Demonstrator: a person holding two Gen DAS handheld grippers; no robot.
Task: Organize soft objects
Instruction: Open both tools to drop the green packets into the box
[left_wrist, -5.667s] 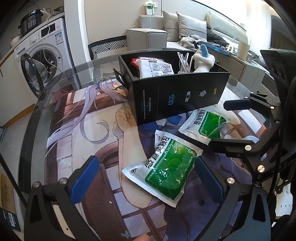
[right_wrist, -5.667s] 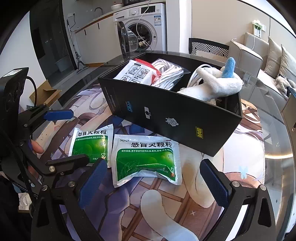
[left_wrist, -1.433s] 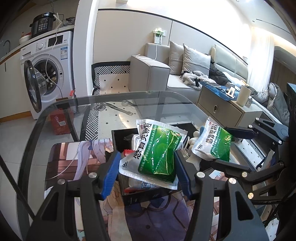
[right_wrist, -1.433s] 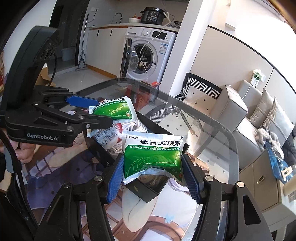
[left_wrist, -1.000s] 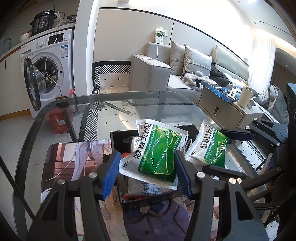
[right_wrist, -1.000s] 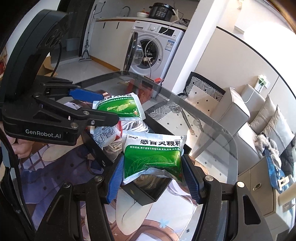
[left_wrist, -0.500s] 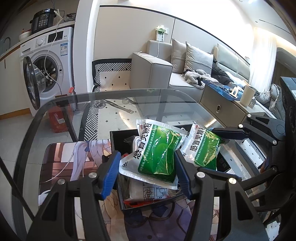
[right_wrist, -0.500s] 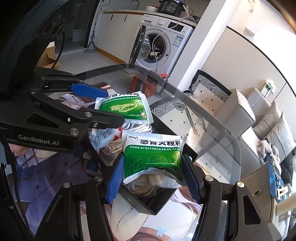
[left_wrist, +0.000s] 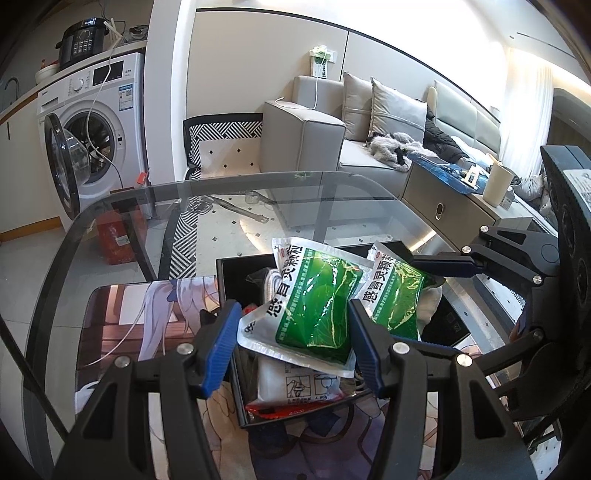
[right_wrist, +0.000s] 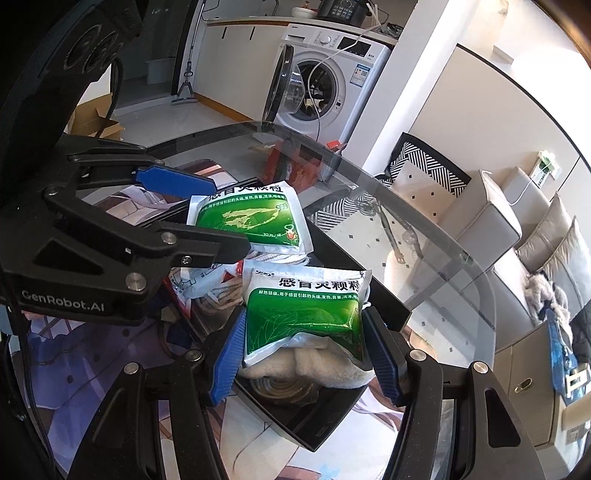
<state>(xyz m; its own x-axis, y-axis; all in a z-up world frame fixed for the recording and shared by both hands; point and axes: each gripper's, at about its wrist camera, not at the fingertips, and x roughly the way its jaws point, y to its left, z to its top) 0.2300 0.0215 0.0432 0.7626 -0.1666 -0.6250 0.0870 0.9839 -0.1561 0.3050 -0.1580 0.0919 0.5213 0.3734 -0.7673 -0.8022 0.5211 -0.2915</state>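
My left gripper (left_wrist: 293, 345) is shut on a green-and-white medicine pouch (left_wrist: 314, 306) and holds it above the left part of the open black box (left_wrist: 225, 280). My right gripper (right_wrist: 306, 356) is shut on a second green pouch (right_wrist: 304, 315) over the box's (right_wrist: 321, 417) right part, just above a white plush toy (right_wrist: 306, 365). The left gripper (right_wrist: 184, 218) and its pouch (right_wrist: 251, 218) show in the right wrist view; the right gripper (left_wrist: 439, 302) and its pouch (left_wrist: 397, 295) show in the left wrist view. The box holds white packets (left_wrist: 299, 384) and a cable.
The box stands on an anime-print mat (left_wrist: 122, 317) on a round glass table (left_wrist: 110, 206). A washing machine (left_wrist: 92, 122) with its door open stands at the far left. A grey sofa (left_wrist: 369, 125) and a side cabinet (left_wrist: 443, 199) lie beyond the table.
Both grippers picked the pouches up from the mat earlier and have carried them over the box. In the last half second both pouches have sunk closer to the box's contents.
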